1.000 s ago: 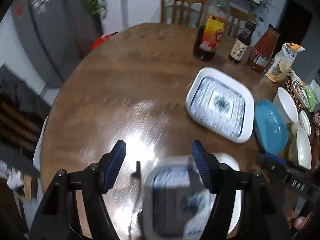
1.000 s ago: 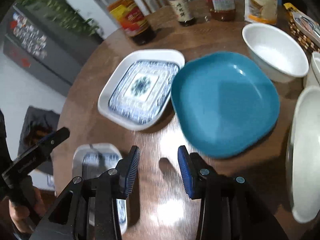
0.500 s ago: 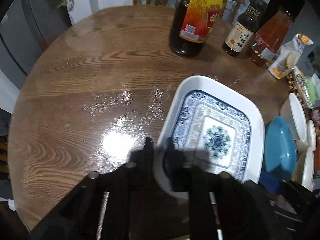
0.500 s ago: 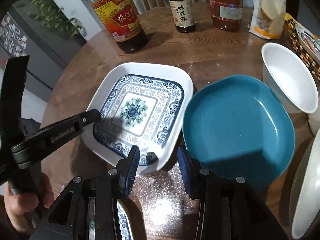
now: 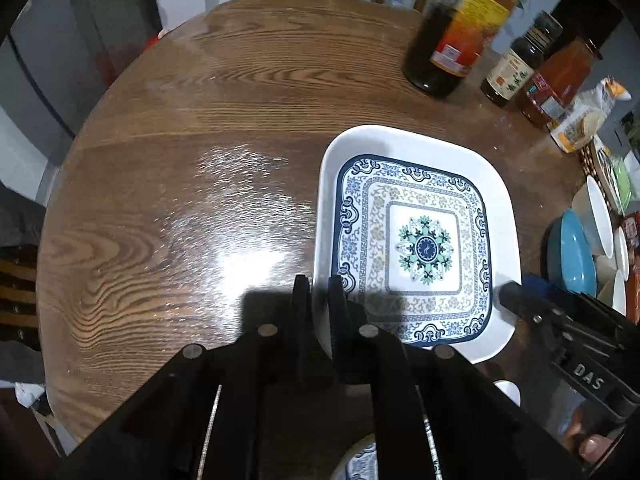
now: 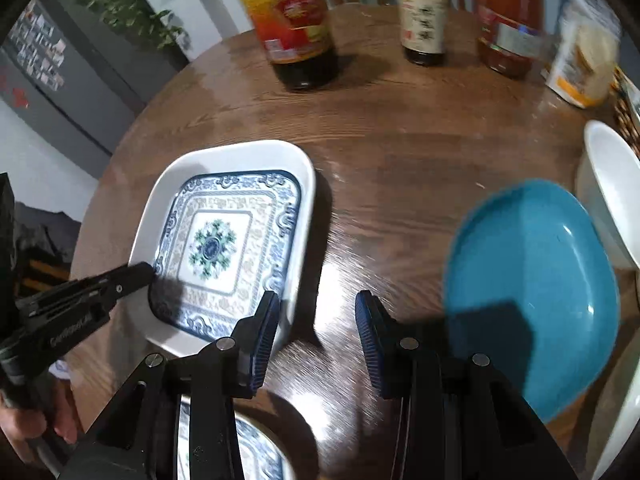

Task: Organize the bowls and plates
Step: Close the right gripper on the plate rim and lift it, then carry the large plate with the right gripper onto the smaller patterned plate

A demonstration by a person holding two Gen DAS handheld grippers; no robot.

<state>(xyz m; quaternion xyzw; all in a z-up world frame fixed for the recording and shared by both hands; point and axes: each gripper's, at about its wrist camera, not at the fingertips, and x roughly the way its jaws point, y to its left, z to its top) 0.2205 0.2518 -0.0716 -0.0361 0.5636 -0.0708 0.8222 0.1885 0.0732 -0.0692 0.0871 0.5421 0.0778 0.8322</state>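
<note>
A large square white plate with a blue pattern [image 5: 424,240] lies on the round wooden table [image 5: 180,184]. My left gripper [image 5: 318,300] is shut on the rim at the plate's near left corner. The right wrist view shows the same plate [image 6: 224,240] with the left gripper [image 6: 150,270] at its left edge. My right gripper [image 6: 316,332] is open over bare wood, its left finger close to the patterned plate's near right rim and nothing between its fingers. A blue plate [image 6: 532,292] lies to its right. A smaller patterned plate [image 6: 256,452] lies beneath the grippers.
A white bowl [image 6: 612,192] stands beyond the blue plate, with more white bowls [image 5: 608,292] at the right edge. A big dark sauce bottle [image 6: 300,20], a small dark bottle [image 6: 424,12], a red sauce bottle [image 6: 512,24] and a snack bag [image 6: 584,52] line the far side.
My left gripper moved from above the smaller patterned plate to the large one and went from open to shut on its rim. My right gripper drifted toward the gap between the two plates, still open.
</note>
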